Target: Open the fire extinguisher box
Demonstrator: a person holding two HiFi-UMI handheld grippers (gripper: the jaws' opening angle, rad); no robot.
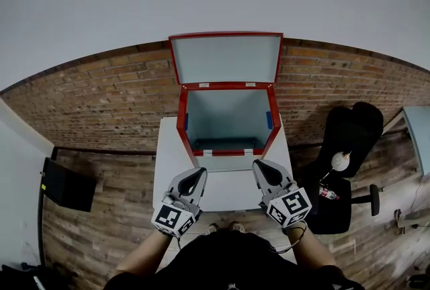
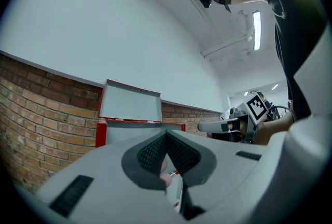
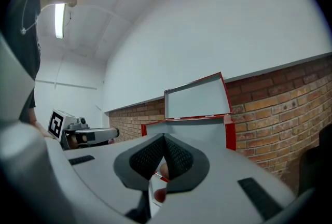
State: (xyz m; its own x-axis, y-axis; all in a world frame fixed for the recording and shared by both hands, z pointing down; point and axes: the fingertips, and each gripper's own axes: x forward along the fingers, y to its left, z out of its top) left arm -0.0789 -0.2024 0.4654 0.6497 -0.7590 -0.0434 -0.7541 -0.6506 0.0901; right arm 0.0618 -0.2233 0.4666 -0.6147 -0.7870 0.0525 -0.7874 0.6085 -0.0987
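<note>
The red fire extinguisher box stands on a white table against the brick wall. Its lid is swung up and back, and the grey inside looks empty. My left gripper and right gripper hover side by side just in front of the box's front rim, both shut with nothing in them. In the left gripper view the shut jaws point at the box, the lid rises behind, and the right gripper shows beside them. The right gripper view shows its shut jaws, the lid and the left gripper.
A black office chair with a small bottle on its seat stands right of the table. A black case sits on the wooden floor at the left. The brick wall runs behind the box.
</note>
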